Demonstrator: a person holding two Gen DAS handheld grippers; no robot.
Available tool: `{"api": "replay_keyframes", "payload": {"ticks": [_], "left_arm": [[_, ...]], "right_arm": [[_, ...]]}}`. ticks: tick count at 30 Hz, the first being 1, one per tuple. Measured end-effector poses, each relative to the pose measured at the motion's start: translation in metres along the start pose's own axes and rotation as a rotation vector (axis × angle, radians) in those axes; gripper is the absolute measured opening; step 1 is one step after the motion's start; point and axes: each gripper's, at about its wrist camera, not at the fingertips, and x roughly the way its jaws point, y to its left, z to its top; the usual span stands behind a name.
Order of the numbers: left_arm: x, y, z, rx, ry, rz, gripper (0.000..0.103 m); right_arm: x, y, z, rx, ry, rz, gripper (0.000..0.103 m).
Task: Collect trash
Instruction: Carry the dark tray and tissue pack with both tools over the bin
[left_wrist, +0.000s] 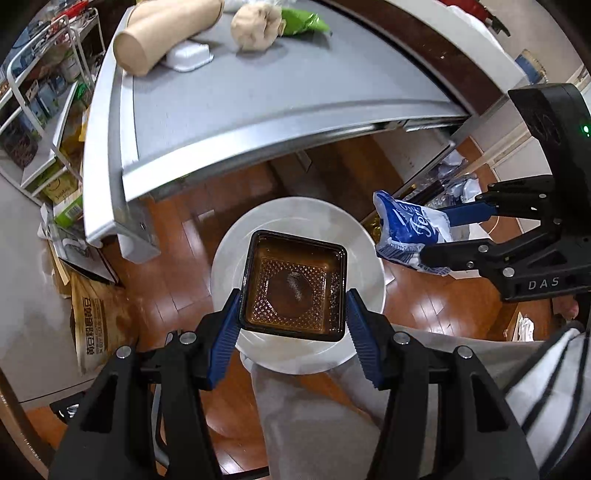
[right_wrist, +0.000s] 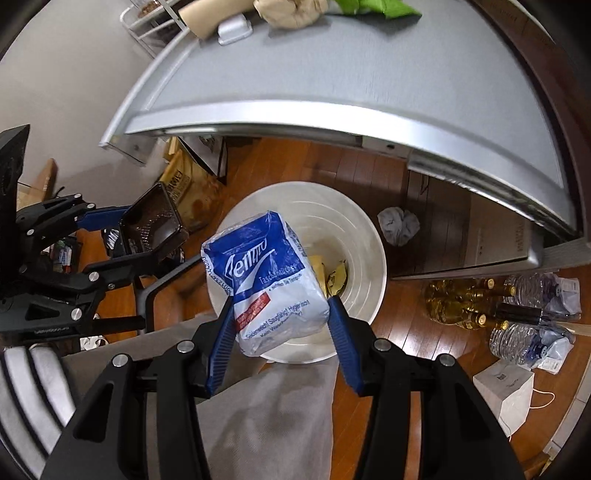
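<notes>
While both loads hang over the white bin below the worktop's near edge, the left gripper pinches a brown plastic tray and the right gripper pinches a blue tissue pack, evidently poised for dropping.

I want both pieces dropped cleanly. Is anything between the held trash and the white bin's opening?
Nothing visible blocks either. The left hand-held gripper holds the dark square plastic tray over the round white bin; the right hand-held gripper holds the blue-and-white tissue packet above the same open rim.
</notes>
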Motion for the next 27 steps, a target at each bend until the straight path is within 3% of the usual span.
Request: {"api": "replay_keyframes", "payload": {"ticks": [27], "left_arm": [[0.05, 0.008, 0.001, -0.02, 0.106, 0.044, 0.056]], "right_arm": [[0.051, -0.005, 0.005, 0.04, 0.087, -0.057, 0.048]]}}
